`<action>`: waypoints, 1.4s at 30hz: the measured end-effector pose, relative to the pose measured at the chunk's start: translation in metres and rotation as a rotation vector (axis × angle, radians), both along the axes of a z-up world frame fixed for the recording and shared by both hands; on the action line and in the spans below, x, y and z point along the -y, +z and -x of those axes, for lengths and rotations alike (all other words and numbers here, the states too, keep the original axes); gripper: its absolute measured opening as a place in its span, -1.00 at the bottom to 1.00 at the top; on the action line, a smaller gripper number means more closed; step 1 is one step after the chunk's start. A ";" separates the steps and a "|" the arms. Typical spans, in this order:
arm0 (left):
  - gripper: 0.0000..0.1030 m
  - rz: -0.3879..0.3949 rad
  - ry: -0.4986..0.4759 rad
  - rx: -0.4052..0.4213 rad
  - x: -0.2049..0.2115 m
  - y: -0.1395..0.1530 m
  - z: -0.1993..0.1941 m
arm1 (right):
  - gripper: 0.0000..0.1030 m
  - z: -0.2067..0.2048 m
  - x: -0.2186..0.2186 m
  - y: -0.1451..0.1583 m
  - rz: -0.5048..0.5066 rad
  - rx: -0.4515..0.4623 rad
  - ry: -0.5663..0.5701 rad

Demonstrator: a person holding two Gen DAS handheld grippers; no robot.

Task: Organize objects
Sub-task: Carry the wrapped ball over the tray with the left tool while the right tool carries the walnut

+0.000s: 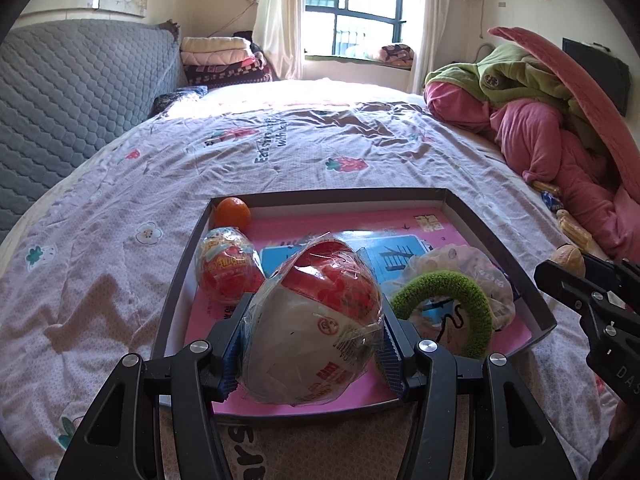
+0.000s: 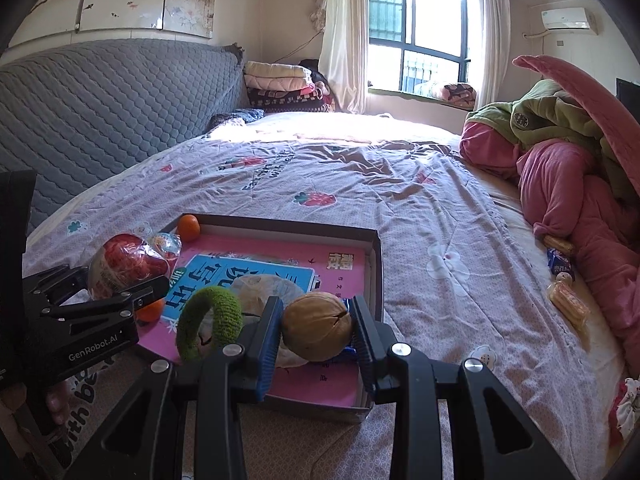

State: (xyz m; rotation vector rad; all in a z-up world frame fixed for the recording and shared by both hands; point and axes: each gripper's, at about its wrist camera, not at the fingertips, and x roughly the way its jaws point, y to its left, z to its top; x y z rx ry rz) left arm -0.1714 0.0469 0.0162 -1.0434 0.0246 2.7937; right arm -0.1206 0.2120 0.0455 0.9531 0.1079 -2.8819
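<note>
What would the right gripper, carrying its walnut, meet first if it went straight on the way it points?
Probably the crumpled plastic bag lying in the box just beyond the walnut held by the right gripper; depth is uncertain.

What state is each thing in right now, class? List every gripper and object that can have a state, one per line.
left gripper: shut on the wrapped toy egg, held over the box.
right gripper: shut on the walnut, held over the box.
box: open, resting on the bed.
smaller wrapped egg: lying in the box, free.
orange: resting in the box's far corner.
green knitted ring: standing on edge in the box.
</note>
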 end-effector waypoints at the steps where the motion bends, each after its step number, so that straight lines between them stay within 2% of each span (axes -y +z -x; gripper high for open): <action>1: 0.13 0.004 -0.004 0.006 -0.002 -0.001 0.000 | -0.32 0.001 0.000 -0.001 -0.004 0.005 0.005; 21: 0.13 0.030 -0.020 0.048 -0.014 -0.017 0.010 | -0.33 0.014 0.011 -0.033 -0.052 0.089 0.022; 42: 0.13 0.041 -0.046 0.059 -0.026 -0.023 0.011 | -0.33 0.020 0.010 -0.046 -0.053 0.112 0.000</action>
